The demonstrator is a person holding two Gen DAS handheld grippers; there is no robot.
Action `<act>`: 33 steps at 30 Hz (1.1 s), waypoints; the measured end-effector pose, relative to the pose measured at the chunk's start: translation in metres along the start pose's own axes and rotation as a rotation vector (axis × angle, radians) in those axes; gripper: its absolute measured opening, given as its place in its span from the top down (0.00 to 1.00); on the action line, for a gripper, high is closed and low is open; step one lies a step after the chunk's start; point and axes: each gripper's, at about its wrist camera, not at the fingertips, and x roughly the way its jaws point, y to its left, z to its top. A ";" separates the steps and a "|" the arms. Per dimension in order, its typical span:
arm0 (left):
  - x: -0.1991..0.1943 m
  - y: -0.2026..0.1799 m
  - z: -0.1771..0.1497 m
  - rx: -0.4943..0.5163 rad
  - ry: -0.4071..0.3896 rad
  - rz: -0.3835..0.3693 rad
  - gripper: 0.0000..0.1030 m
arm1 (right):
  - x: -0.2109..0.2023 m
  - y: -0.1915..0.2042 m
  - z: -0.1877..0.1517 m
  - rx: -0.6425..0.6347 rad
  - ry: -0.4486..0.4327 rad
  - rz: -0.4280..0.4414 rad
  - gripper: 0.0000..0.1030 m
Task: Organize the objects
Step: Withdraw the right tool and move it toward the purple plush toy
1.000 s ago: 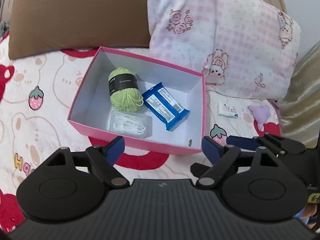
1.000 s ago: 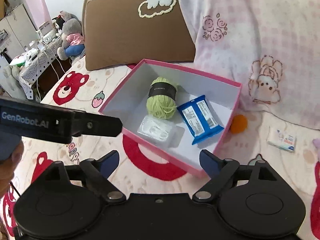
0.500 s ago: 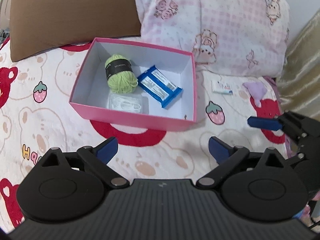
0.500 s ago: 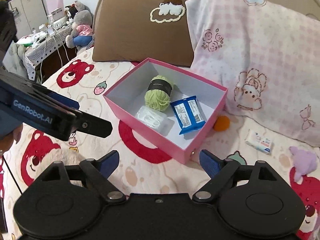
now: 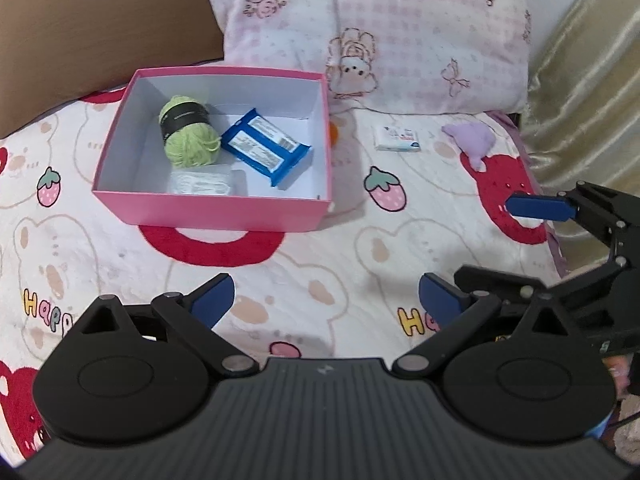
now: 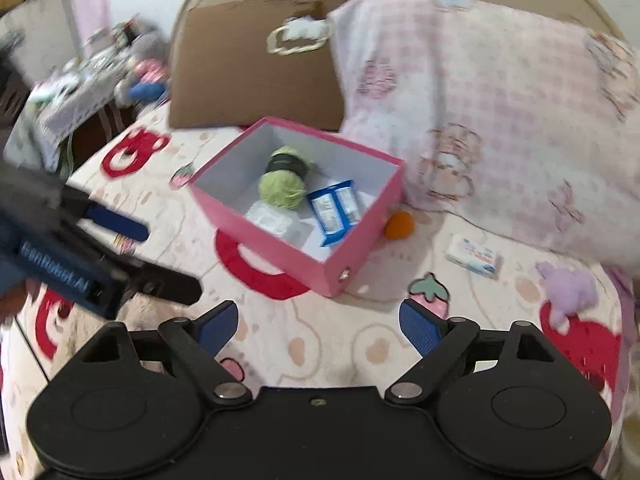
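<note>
The pink box [image 5: 212, 210], holding a green yarn ball [image 5: 191, 133] and blue packet [image 5: 266, 145], is lying on the bedspread [image 5: 320, 276] beyond both grippers; the left gripper [image 5: 326, 299] and right gripper [image 6: 319, 326] are opening, nothing between their jaws.

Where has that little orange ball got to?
The orange ball lies on the bedspread, outside the pink box, against its right wall and just before the pink pillow; the left view shows only a sliver.

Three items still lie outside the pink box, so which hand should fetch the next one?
Right, probably. The small white packet, orange ball and purple toy all lie on the right side of the pink box, nearer the right tongs, whose empty jaws are opening.
</note>
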 end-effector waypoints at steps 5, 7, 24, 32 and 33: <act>0.000 -0.022 -0.001 0.036 -0.010 -0.016 0.02 | -0.004 -0.024 -0.014 0.076 0.030 0.040 0.04; 0.002 -0.030 0.000 0.046 -0.007 -0.021 0.02 | -0.006 -0.032 -0.019 0.087 0.038 0.027 0.04; 0.028 -0.097 0.010 0.102 0.025 -0.063 0.02 | -0.023 -0.090 -0.057 0.121 0.095 -0.087 0.04; 0.046 -0.123 0.019 0.105 0.024 -0.055 0.02 | -0.019 -0.113 -0.062 0.126 0.092 -0.157 0.04; 0.049 -0.125 0.021 0.105 0.021 -0.052 0.02 | -0.017 -0.116 -0.063 0.125 0.094 -0.164 0.04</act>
